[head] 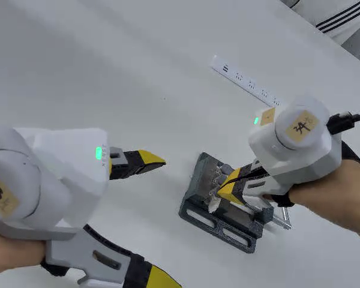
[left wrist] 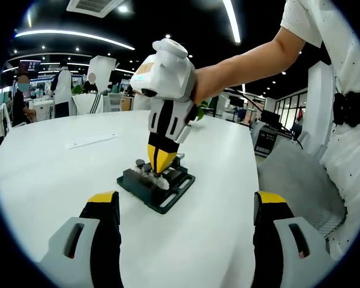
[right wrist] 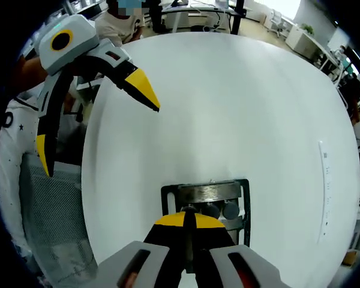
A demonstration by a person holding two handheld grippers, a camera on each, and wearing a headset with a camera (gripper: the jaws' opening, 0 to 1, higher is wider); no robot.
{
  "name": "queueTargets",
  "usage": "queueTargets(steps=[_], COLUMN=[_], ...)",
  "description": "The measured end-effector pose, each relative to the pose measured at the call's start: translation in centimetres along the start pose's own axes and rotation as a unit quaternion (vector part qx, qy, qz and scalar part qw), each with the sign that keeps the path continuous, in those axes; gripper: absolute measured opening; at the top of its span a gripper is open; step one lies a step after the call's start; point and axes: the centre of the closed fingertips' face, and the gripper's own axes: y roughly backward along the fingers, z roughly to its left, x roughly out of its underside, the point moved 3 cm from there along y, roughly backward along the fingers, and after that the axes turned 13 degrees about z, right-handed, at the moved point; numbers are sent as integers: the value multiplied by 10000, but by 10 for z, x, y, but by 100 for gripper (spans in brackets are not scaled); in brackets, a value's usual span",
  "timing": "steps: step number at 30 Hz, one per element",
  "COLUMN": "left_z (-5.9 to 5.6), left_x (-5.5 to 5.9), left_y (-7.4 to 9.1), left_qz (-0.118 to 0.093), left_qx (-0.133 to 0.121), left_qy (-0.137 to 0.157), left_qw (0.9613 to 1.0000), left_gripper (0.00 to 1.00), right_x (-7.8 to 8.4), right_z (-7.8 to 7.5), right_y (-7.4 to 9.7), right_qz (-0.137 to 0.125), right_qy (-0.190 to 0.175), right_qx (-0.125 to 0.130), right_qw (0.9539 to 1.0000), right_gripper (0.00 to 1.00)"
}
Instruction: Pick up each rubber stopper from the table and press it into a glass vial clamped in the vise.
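Note:
A dark vise [head: 199, 211] sits on the white table and clamps small glass vials [right wrist: 230, 209] capped with grey stoppers [right wrist: 212, 210]. My right gripper [head: 227, 183] is shut, its yellow tips pointing down onto the vise jaws at a vial; whatever lies under the tips is hidden. The right gripper view has the same tips [right wrist: 186, 219] pressed together at the near edge of the vise [right wrist: 168, 193]. My left gripper [head: 156, 219] hovers open to the left of the vise, holding nothing. In the left gripper view, its jaws [left wrist: 186, 204] frame the vise [left wrist: 174, 187] and the right gripper [left wrist: 161, 161].
A white power strip [head: 246, 81] lies on the table beyond the vise, also seen as the power strip [left wrist: 93, 141] at the left. A person's forearm [left wrist: 252, 60] reaches in from the right. Office desks and people stand in the background.

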Motion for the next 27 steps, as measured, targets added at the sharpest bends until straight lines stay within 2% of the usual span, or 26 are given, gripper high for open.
queueTargets(steps=[5,7,11,18,24,27], left_z=[-1,-1,-2,-1,-3,-3], left_x=[-2,-3,-3,-3,-3,-3], left_y=[0,-1,-1,0,2,4], left_qz=[18,8,15,19,47,67], left_qx=[15,20,26,14,3,-14], left_qy=[-38,-35,-46,-58,-86,-87], left_qw=[10000,10000,10000,10000,10000,9999], left_gripper=[92,92,92,92,92,92], right_x=[1,0,-2,-3,0,2], right_z=[3,4,4,7,7,7], right_y=[0,0,0,1,0,1], right_qz=[-102,-42,14,173,97,-26], right_qy=[100,319,431,823,853,792], right_qx=[163,293,370,656,752,811], right_qw=[9998,9991,9984,9943,9935,9935], right_gripper=[0,0,0,0,0,0])
